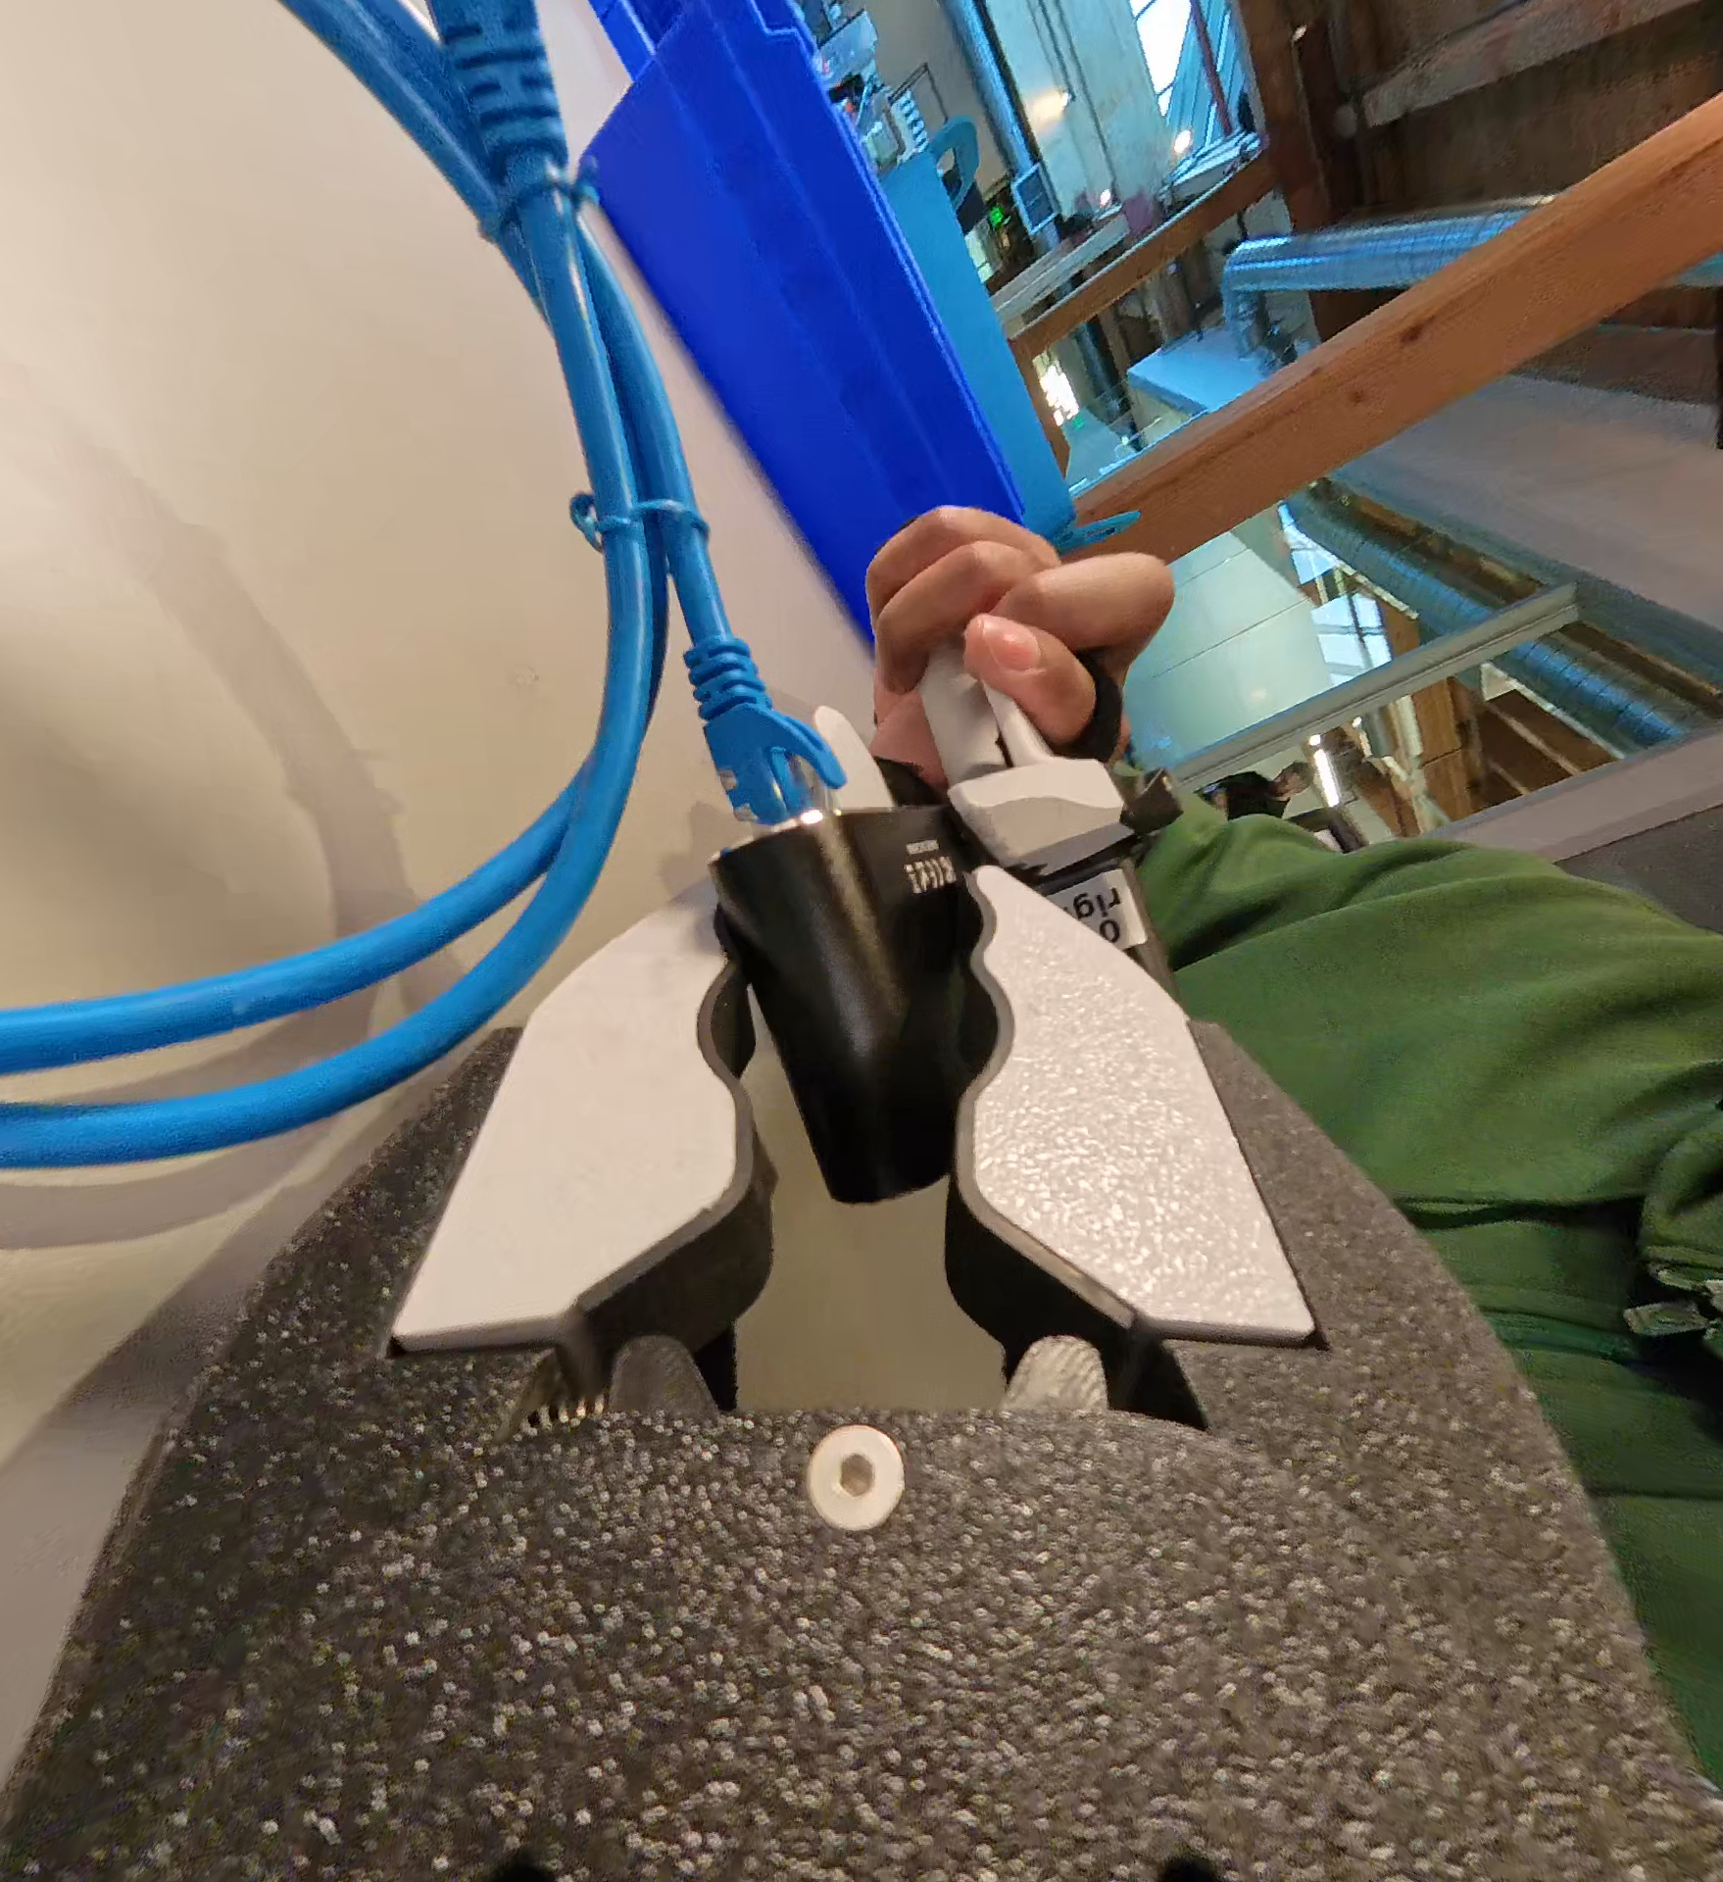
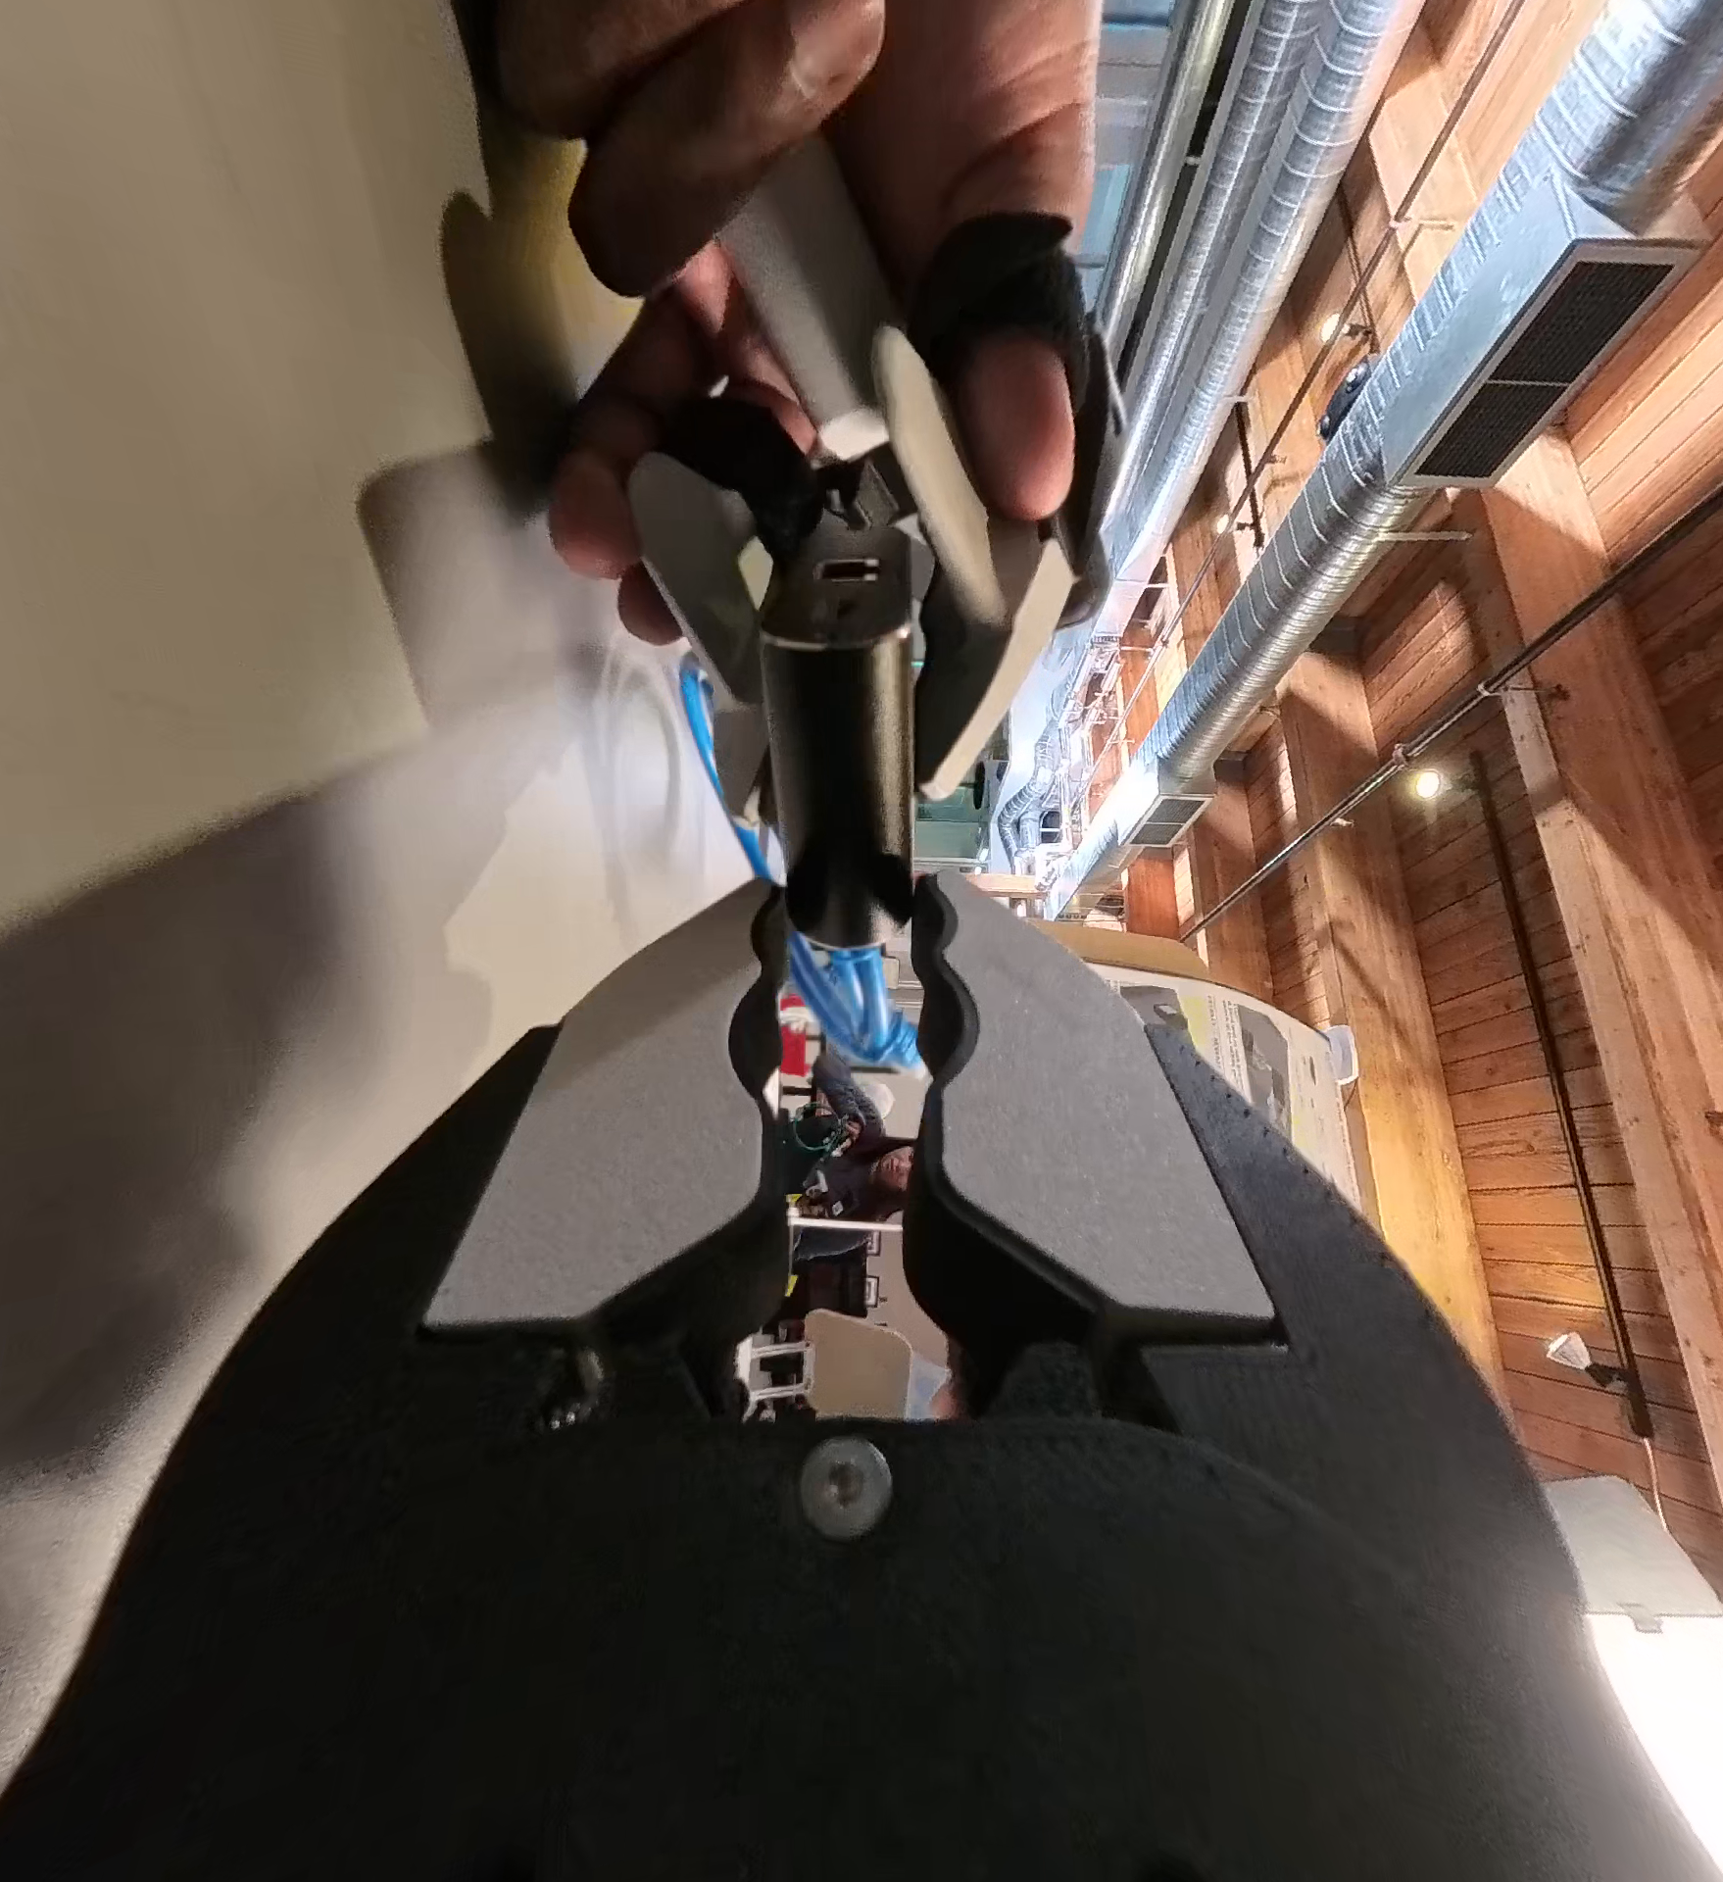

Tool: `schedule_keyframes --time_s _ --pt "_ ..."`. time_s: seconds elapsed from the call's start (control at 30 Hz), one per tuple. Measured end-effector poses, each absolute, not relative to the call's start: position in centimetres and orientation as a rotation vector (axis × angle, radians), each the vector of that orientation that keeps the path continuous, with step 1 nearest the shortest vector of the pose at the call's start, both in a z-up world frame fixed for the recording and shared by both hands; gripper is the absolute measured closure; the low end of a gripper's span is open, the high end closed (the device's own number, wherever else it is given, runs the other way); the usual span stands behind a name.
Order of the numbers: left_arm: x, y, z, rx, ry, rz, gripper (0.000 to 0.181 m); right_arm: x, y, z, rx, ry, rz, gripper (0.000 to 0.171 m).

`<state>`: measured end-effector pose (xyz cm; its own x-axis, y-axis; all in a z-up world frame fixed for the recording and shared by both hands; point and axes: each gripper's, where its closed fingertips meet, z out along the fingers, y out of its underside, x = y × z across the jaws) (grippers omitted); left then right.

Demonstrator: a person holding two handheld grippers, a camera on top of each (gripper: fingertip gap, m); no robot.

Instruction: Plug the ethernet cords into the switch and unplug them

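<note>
The switch (image 1: 842,1008), a small black box with a smooth, glossy shell, is clamped between the 2 fingers (image 1: 623,1100) of the left gripper (image 1: 847,937), which are closed on its body. In the right wrist view the same switch (image 2: 842,774) has its near end pinched between the tips of the right gripper (image 2: 842,906), so both tools grip it, one from each end. It is held up off the pale desk (image 1: 226,611).

A blue ethernet cord (image 1: 623,570), tied in a bundle with thin blue ties, hangs just beyond the left fingers; its plug (image 1: 761,764) sits at the switch's far edge, apparently seated in a port, though the joint is partly hidden.

The switch looks light, rigid and slippery, so a firm hold across its flat sides seems wise. The cord is limp but springy. To pull it out, I judge the best hold is on the ribbed boot just behind the plug, pressing the latch tab, not the soft cable.
</note>
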<state>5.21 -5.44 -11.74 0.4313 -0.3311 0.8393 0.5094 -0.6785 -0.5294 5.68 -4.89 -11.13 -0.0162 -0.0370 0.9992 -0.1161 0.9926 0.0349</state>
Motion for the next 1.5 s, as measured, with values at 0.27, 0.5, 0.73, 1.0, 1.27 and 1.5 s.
schedule_keyframes --time_s 0.27,0.5,0.73,1.0,1.27,1.5 --pt "4.5 -6.2 -13.0 -2.085 -0.021 -1.126 0.134 5.5 -4.6 -11.8 0.107 -1.615 0.074 0.149" --pt "2.7 -8.2 -13.9 -2.307 0.215 -0.761 0.128 5.3 -4.3 -12.6 0.098 -1.661 0.074 0.151" --pt "1.2 -8.0 -12.3 -2.217 0.328 -0.629 0.13 5.3 -4.5 -13.6 0.113 -1.713 0.07 0.148" --pt "-0.8 -5.9 -12.2 -2.044 0.32 -0.503 0.134 8.1 -6.5 -15.2 -0.054 -2.033 0.575 0.131" --pt "-0.2 -5.8 -10.7 -1.946 0.286 -0.54 0.13 8.9 -6.6 -14.6 -0.228 -2.082 0.828 0.123" --pt "-5.2 -12.2 -1.9 -1.826 0.047 -0.264 0.13 8.3 -6.0 -14.6 -0.271 -2.053 0.793 0.13"
